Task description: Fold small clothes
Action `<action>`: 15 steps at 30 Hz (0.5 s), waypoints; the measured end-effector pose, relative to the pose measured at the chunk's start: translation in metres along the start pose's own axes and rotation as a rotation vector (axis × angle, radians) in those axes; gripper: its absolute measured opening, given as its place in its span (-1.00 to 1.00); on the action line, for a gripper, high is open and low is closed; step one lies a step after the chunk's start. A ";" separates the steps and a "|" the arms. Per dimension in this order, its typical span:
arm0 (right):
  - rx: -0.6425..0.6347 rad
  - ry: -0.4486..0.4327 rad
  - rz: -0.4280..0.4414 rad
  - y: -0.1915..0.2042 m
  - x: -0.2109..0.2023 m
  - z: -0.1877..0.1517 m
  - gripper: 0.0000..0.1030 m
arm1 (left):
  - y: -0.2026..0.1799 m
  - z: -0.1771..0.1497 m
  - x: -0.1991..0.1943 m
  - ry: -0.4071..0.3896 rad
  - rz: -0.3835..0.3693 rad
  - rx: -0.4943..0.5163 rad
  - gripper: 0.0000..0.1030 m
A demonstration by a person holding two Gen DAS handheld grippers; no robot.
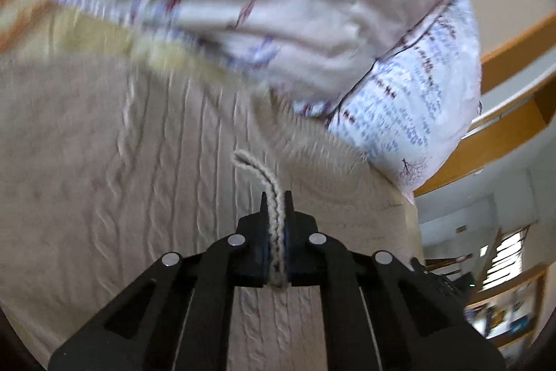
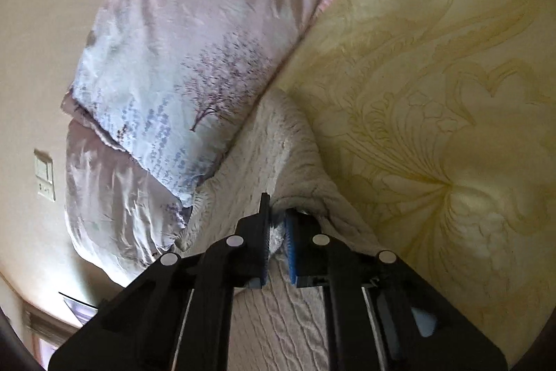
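Cream cable-knit sweater (image 1: 104, 162) spread across the lower left and middle of the left wrist view, lying on the bed, a yellowish patterned bedspread (image 2: 434, 75) that fills the right side of the right wrist view. Left gripper (image 1: 276, 207) clenched on a thin edge of the knit, bottom centre of frame, with a loose loop of yarn (image 1: 253, 169) poking up past the fingertips. Right gripper (image 2: 276, 214) pinching a bunched fold of the same sweater, bottom centre of its frame, jaws a bit wider apart around the thicker wad.

Stuff that could go sideways:

- Skinny bite on the left. Only an edge caught, so probably easy to slip out mid-fold, especially with a heavy knit dragging.
- That yarn loop. Likely to snag or pull further if tugged hard.
- Uneven grips, thin on one side and a lump on the other, so a crooked fold line pretty likely.
- Printed pillows (image 2: 180, 58) stacked right against the sweater, upper left of the right wrist view. Fabric touching them, so could catch or drag them along.
- Left view quite blurry up top, so hard to say how the far edge lies.
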State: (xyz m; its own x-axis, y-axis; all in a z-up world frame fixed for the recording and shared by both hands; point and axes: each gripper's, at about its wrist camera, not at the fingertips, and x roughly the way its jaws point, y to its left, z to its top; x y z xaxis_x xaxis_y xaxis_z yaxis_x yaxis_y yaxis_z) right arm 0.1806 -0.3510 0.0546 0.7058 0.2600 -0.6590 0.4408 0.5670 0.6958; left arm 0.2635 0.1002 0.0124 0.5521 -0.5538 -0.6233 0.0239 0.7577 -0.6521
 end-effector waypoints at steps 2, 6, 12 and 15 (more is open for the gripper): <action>-0.030 -0.002 -0.025 0.000 -0.001 -0.006 -0.85 | -0.001 0.004 -0.004 -0.027 0.060 0.060 -0.89; -0.121 -0.006 -0.141 0.005 0.006 -0.015 -0.84 | 0.009 0.002 0.004 0.009 0.152 0.078 -0.89; -0.219 -0.051 -0.250 0.017 -0.007 -0.024 -0.33 | 0.020 -0.008 -0.013 0.008 0.163 0.047 -0.43; -0.258 -0.094 -0.230 0.024 -0.019 -0.032 0.24 | 0.021 -0.017 -0.048 -0.053 0.133 0.050 0.15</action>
State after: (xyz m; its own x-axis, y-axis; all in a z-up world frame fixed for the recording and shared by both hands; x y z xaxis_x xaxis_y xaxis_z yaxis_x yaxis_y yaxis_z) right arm 0.1596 -0.3178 0.0747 0.6576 0.0368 -0.7525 0.4476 0.7843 0.4295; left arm 0.2235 0.1371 0.0214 0.5966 -0.4294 -0.6780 -0.0113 0.8403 -0.5420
